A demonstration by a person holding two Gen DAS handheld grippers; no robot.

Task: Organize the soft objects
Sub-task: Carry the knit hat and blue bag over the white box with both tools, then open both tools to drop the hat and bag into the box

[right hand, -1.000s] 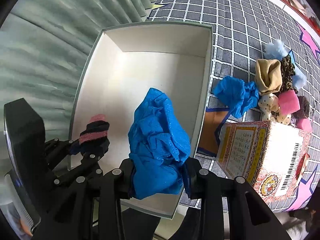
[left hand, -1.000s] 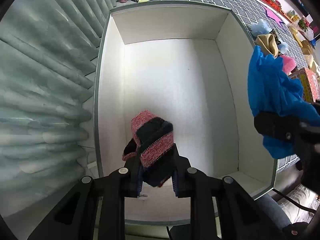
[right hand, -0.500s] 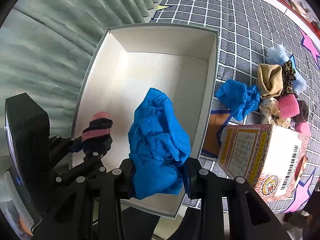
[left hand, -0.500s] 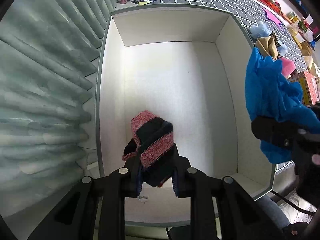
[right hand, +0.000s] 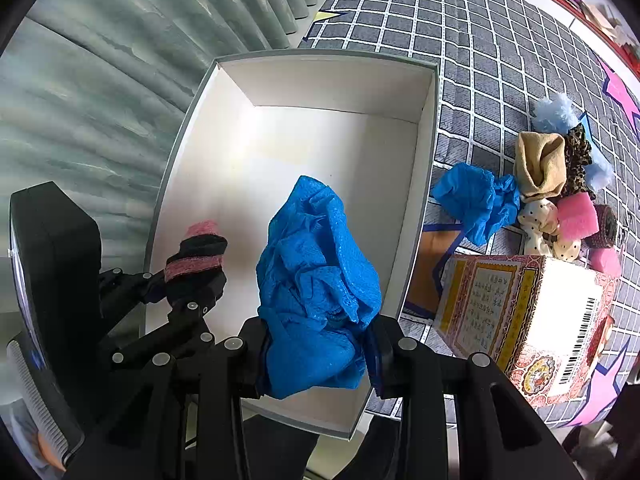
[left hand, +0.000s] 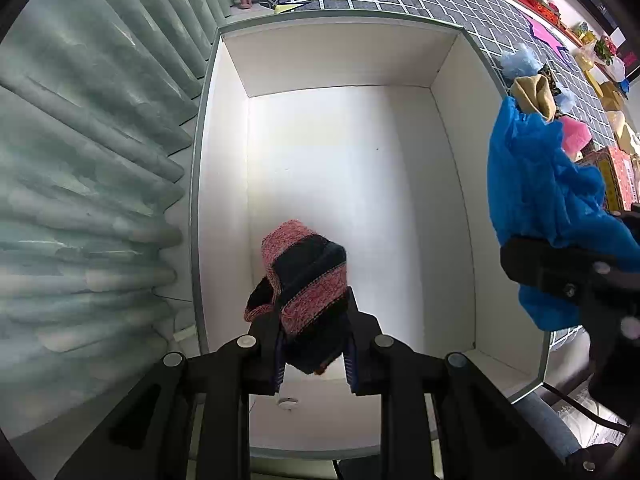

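Holding, left: my left gripper (left hand: 312,344) is clamped on a pink-and-black knit sock (left hand: 306,280), hanging above the white box (left hand: 224,200).
Holding, right: my right gripper (right hand: 318,354) pinches a crumpled blue cover (right hand: 320,280) over the box's near right side.
Box contents: bare white floor, nothing lying inside.
Beside box: second blue cover (right hand: 476,200), tan sock (right hand: 538,164), pink foam (right hand: 578,216), patterned carton (right hand: 528,320) on the checked mat (right hand: 480,40).
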